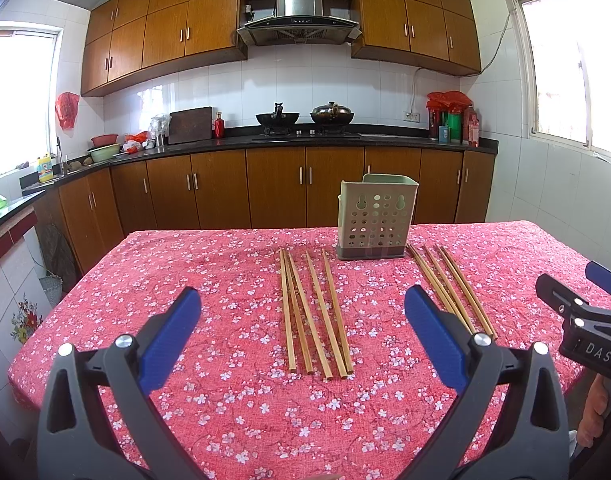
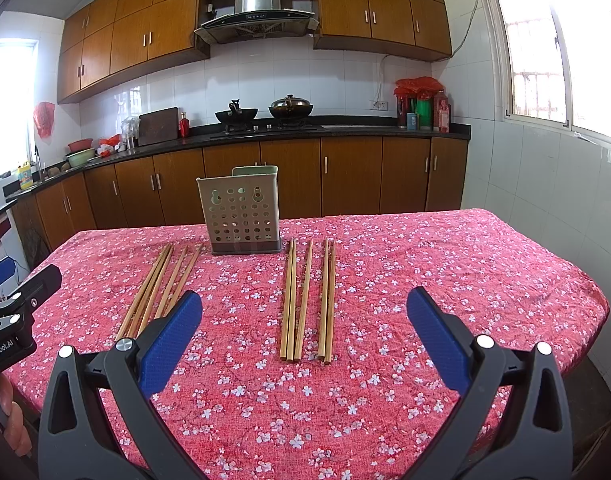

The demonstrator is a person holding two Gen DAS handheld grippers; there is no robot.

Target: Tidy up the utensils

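Currently listed: table (image 1: pixel 525 248) in pink floral cloth; perforated green holder (image 1: pixel 375 216), upright toward 12 o'clock. Left chopstick group (image 1: pixel 313 312): long axes 6-to-12, far tips fanning slightly. Right chopstick group (image 2: pixel 307 300): same axis, near ends level. Left gripper (image 1: pixel 301 332): jaws fully spread, empty. Right gripper (image 2: pixel 303 332): likewise wide, empty. Holder's interior hidden; exact stick count uncertain where they overlap.
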